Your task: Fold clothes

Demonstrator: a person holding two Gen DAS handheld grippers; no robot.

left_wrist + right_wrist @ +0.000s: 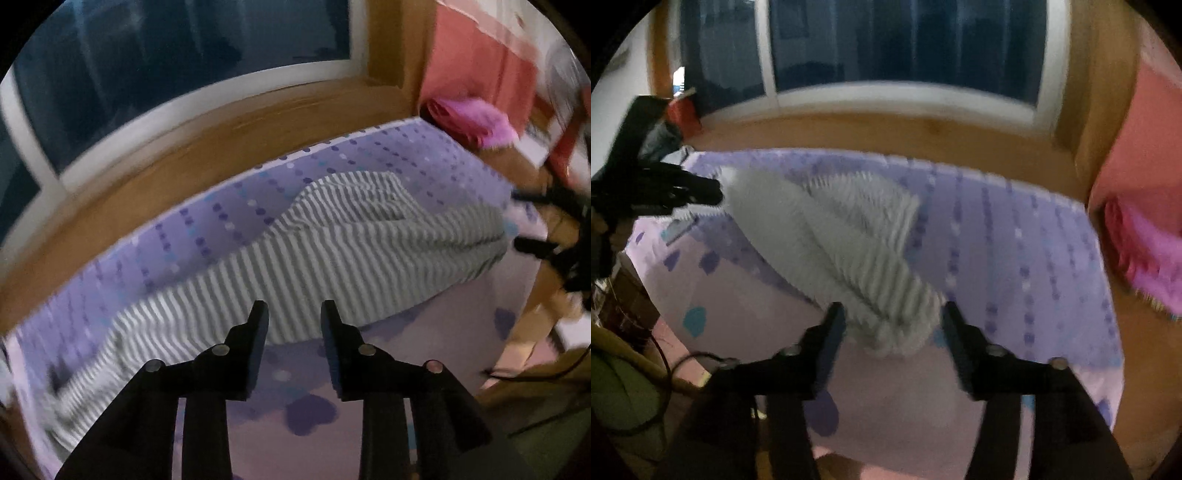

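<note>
No writing is legible. Left tongs [294, 314], slightly parted and empty, tilt down just short of the striped garment [332, 251]; right tongs [894, 317] gape wide, its bunched end between unpressed.

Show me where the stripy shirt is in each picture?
Left wrist view: the stripy shirt stretches across the middle, from lower left to right, lying on the purple sheet.
Right wrist view: it runs from upper left down to the centre, its end between the open right gripper fingers.
Shared landmark: the dark window behind the bed.
</note>
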